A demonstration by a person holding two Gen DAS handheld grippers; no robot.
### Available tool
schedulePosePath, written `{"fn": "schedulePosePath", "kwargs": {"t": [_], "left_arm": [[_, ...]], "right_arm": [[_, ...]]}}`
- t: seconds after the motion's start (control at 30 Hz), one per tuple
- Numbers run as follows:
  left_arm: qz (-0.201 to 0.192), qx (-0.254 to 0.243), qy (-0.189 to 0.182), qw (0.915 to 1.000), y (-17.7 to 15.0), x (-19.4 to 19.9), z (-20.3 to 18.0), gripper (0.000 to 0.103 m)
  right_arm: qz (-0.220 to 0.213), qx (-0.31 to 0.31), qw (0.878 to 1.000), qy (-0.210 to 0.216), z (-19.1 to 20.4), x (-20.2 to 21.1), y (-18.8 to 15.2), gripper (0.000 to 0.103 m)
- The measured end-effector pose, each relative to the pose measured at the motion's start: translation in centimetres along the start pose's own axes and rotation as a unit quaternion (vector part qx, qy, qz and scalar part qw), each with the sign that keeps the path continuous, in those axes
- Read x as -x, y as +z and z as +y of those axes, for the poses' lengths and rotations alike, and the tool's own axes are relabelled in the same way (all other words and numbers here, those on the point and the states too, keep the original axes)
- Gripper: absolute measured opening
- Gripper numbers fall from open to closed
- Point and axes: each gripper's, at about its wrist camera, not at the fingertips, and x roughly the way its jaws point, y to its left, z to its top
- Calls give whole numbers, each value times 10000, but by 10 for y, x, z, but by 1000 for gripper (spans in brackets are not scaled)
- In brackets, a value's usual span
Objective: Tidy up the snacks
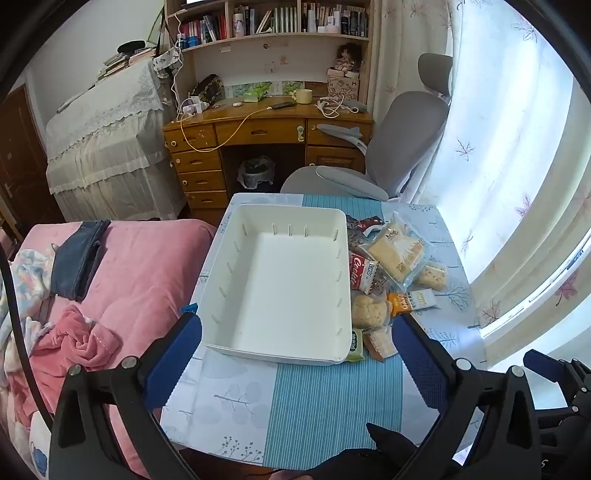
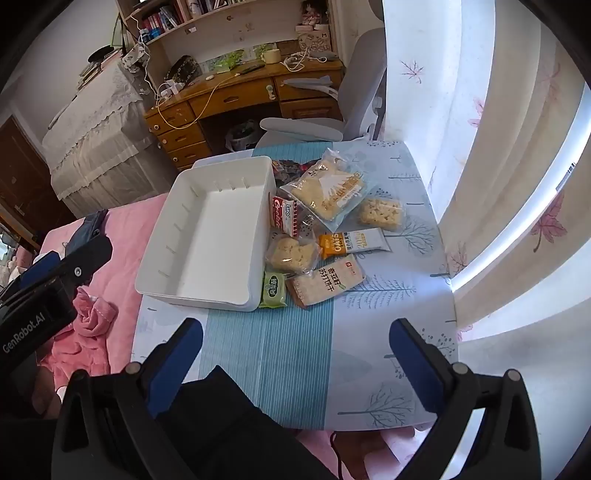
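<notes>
Right wrist view: white bin [image 2: 207, 236] empty on table [image 2: 388, 332], snack packets [image 2: 325, 229] piled just beside its right wall. Right tool [image 2: 295, 350] and left tool [image 1: 297, 350] both wide open, nothing held. Sorting not yet begun, I judge; next, lower one tool on near packet, close, lift into bin.

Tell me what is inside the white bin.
Nothing: the white bin shows only its bare floor and slotted walls. The snacks all lie on the table beside it. Nothing inside is covered.

Home bedroom: pink bed [image 1: 140, 273], wooden desk [image 1: 266, 125], bookshelf [image 1: 273, 18].
</notes>
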Motion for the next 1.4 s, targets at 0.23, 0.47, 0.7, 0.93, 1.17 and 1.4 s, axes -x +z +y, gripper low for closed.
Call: {"fn": "schedulePosePath", "kwargs": {"t": [0.23,0.47,0.7,0.93,1.17,1.4], "left_arm": [[-66,20,-39,10000,-4,3,1,102],[-59,32,-62,10000,-4,3,0,102],[-54,34,-68,10000,-5,-2,-2,102],[-41,47,-69,10000,-3,-1,-5,102],[-36,50,-79,10000,-3,-1,-4,102],[-1,63,-145,9999,-1,-5,-8,102]], "right_arm": [[61,-37,10000,-3,0,-3,0,101],[66,-12,10000,5,5,-2,1,101],[94,-20,10000,-4,1,-7,0,101],[110,-28,9999,-8,0,-8,0,101],[127,-35,9999,-11,2,-7,1,101],[147,-65,9999,-30,4,-13,-2,101]]}}
